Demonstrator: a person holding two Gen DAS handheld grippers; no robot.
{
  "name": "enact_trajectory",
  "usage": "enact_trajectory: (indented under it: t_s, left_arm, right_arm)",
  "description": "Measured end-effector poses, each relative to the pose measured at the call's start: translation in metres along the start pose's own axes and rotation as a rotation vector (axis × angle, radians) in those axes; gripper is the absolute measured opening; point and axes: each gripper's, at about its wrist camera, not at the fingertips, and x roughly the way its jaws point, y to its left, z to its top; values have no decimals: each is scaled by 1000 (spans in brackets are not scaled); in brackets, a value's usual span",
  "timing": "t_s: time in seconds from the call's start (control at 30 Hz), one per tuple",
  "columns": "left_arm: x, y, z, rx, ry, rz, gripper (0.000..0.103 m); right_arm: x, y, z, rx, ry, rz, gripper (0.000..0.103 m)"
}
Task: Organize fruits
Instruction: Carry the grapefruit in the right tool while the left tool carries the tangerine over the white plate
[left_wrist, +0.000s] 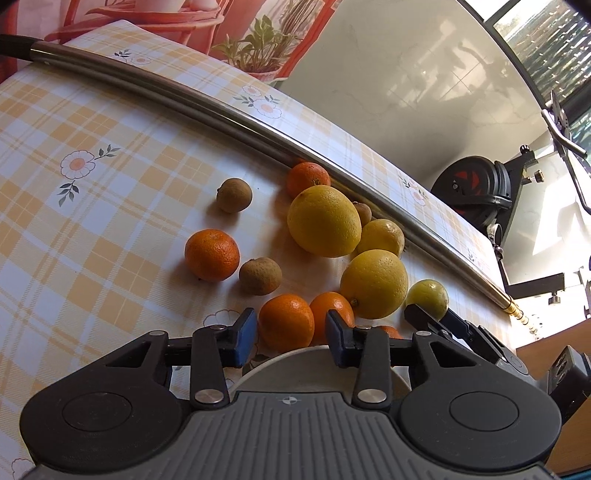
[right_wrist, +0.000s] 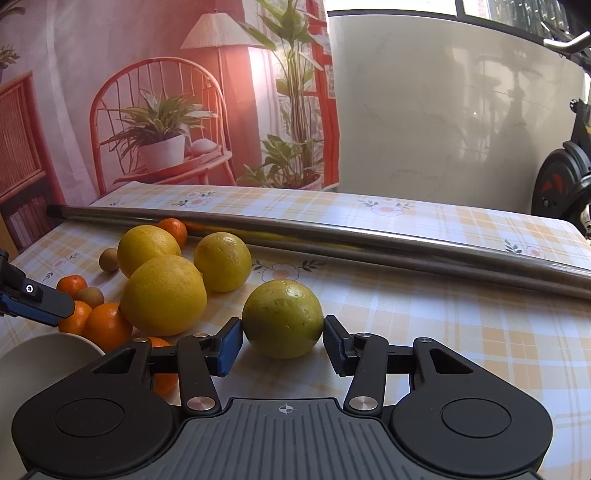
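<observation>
The table (right_wrist: 424, 295) carries a plaid cloth in orange and white with printed daisies. A steel tube (right_wrist: 332, 230) lies across it, along the far side of the fruit. Behind the table hangs a printed backdrop (right_wrist: 166, 92) showing a rattan chair, a lamp and potted plants; beside it stands a pale marbled wall panel (right_wrist: 443, 110). An exercise bike (left_wrist: 476, 188) stands off the table's right end.

The fruit lies loose on the cloth, near the tube: lemons (right_wrist: 164, 293), tangerines (left_wrist: 211, 254) and small brown fruits (left_wrist: 260, 276), several touching. A white bowl (right_wrist: 33, 363) sits at the near edge, its rim just beside the tangerines.

The left gripper (left_wrist: 291, 332) brackets one tangerine (left_wrist: 286, 321); the pads stand beside it, contact on both sides not confirmed. The right gripper (right_wrist: 283, 341) is closed on a greenish lemon (right_wrist: 282, 317), which sits on the cloth apart from the pile, both pads against its sides.
</observation>
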Motion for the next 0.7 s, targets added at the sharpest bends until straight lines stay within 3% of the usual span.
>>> enact_trajectory:
  t_s: [0.1, 0.2, 0.7]
  left_arm:
    - [4, 1, 0, -14, -2, -1, 42]
    - [5, 1, -1, -9, -20, 11, 35]
    - [4, 11, -2, -82, -26, -29, 36]
  right_arm:
    - [0, 0, 0, 0, 0, 0, 44]
    - [0, 0, 0, 0, 0, 0, 44]
    - [0, 0, 0, -1, 2, 0, 45]
